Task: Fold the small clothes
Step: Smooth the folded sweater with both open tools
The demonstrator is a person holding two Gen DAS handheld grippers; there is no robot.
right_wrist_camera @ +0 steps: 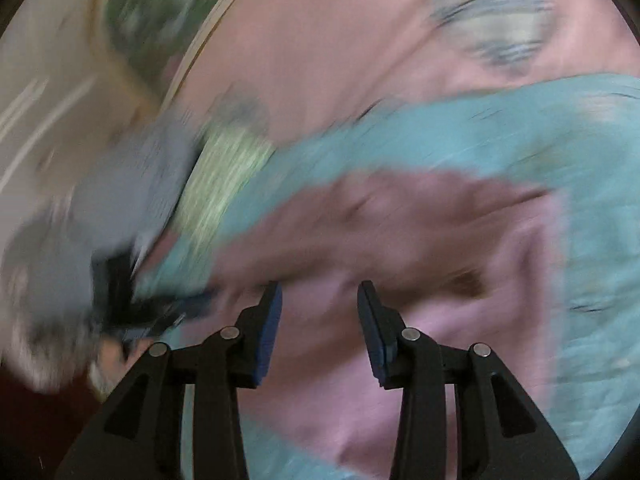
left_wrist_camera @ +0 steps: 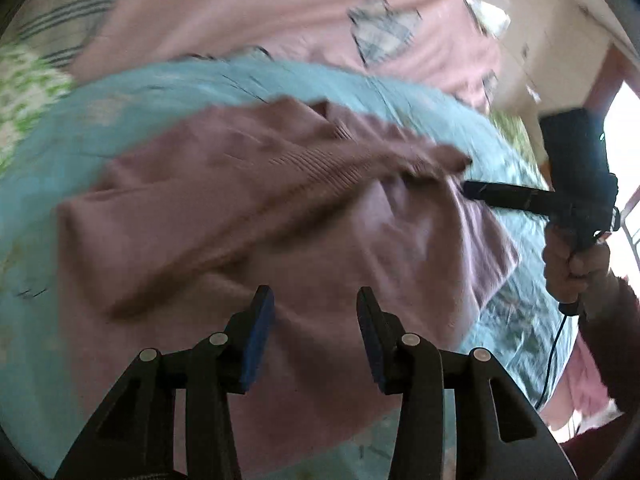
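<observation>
Both grippers, left [left_wrist_camera: 316, 300] and right [right_wrist_camera: 320, 294], hang spread and empty over a mauve garment [left_wrist_camera: 248, 208] lying partly folded on a teal cloth [left_wrist_camera: 132, 100]; pink bedding [left_wrist_camera: 248, 8] lies beyond, nothing intervening, both angled downward

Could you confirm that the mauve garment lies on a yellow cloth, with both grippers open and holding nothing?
Not quite: the cloth under the mauve garment is light blue, not yellow, as the left wrist view shows. The rest holds: the left gripper and the right gripper are open and hold nothing.
</observation>
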